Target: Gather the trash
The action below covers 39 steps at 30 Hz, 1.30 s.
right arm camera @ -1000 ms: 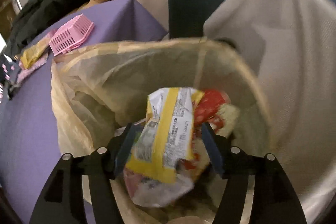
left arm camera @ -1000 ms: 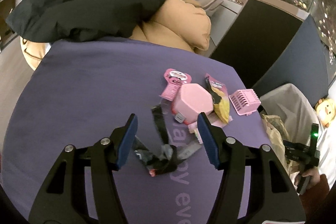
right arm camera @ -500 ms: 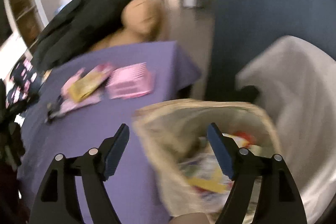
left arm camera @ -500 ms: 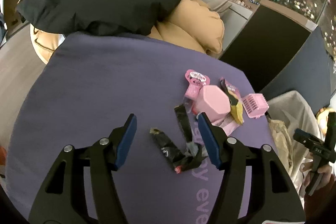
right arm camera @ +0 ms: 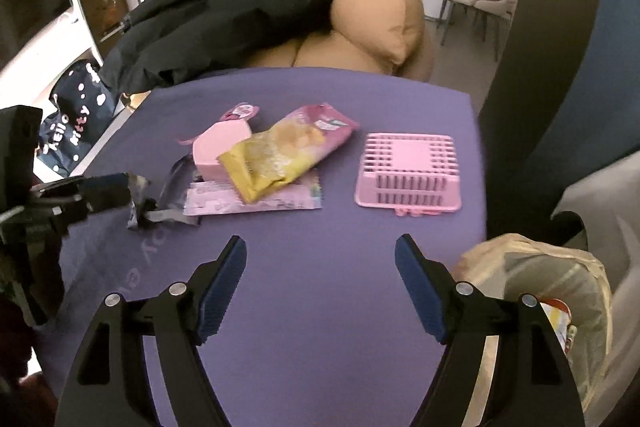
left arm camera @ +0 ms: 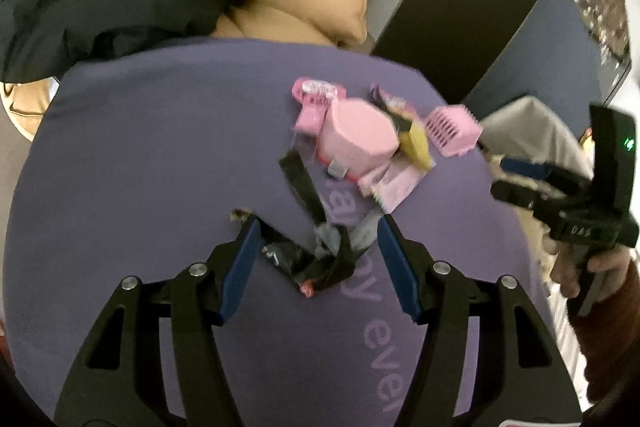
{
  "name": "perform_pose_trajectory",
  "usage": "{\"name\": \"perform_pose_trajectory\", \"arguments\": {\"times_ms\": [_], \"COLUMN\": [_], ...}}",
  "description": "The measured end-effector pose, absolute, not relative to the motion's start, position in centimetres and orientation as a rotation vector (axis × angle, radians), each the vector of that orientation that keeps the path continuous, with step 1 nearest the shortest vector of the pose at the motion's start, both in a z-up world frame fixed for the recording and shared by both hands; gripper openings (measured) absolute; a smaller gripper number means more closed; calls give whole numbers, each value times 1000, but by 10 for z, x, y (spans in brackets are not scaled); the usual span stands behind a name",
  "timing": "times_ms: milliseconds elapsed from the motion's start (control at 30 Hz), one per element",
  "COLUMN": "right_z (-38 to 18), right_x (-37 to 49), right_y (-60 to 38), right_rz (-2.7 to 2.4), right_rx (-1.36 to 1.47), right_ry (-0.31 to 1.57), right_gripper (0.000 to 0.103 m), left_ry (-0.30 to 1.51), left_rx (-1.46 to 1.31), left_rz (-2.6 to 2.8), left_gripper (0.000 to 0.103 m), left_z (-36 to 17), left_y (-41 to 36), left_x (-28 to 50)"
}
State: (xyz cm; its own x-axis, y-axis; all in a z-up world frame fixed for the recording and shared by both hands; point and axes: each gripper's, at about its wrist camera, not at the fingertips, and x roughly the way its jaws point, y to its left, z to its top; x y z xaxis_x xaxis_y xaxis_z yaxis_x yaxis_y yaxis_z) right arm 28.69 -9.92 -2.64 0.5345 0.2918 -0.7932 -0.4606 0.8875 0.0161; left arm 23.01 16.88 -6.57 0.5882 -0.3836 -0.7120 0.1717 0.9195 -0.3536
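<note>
A crumpled black wrapper [left arm camera: 308, 259] lies on the purple table [left arm camera: 160, 155]. My left gripper [left arm camera: 318, 259] straddles it, half open, and its pads do not clearly press on it. From the right wrist view the same wrapper [right arm camera: 138, 205] sits at the left gripper's [right arm camera: 100, 193] tip. A yellow-pink snack bag [right arm camera: 288, 147] leans on a pink box [right arm camera: 218, 149] over a flat pink wrapper [right arm camera: 256, 203]. My right gripper [right arm camera: 320, 259] hangs wide open and empty above the table's near part. The lined trash bin [right arm camera: 536, 271] stands at its right, with packets inside.
An upturned pink basket [right arm camera: 408, 171] lies near the table's right edge. A black jacket [right arm camera: 240, 7] drapes over tan cushions [right arm camera: 380, 19] behind the table. A Hello Kitty bag [right arm camera: 72, 131] stands at the left. A dark blue partition [left arm camera: 540, 39] rises beside the bin.
The right gripper dropped the yellow packet into the bin, opened wider and swung left over the table. The left gripper shifted slightly, so the black wrapper now lies between its fingers.
</note>
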Motion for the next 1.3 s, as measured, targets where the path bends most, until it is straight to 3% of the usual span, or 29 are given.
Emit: {"name": "perform_pose_trajectory", "arguments": {"times_ms": [200, 367, 600, 667, 700, 733, 867, 1000, 1300], "right_z": [-33, -26, -25, -31, -36, -40, -58, -65, -45], "right_x": [290, 296, 333, 342, 348, 353, 362, 351, 310], "right_y": [-94, -90, -60, -49, -46, -44, -47, -55, -83], "right_rz": [433, 446, 459, 408, 381, 362, 347, 401, 436], "right_rx": [-178, -128, -39, -70, -75, -73, -29, -36, -28], "right_ry": [903, 873, 835, 831, 838, 851, 906, 927, 882], "right_gripper": [73, 73, 73, 65, 53, 49, 45, 24, 11], "left_ry": [918, 910, 898, 896, 894, 890, 886, 881, 879], "left_rx": [-243, -231, -256, -273, -279, -287, -319, -356, -346], "left_rz": [-303, -302, -240, -232, -232, -235, -241, -233, -230], "left_gripper": [58, 46, 45, 45, 45, 45, 46, 46, 46], "left_z": [-77, -79, -78, -77, -76, -75, -73, -74, -75], "left_y": [162, 162, 178, 183, 186, 189, 196, 202, 182], "left_x": [234, 228, 221, 219, 217, 216, 213, 212, 213]}}
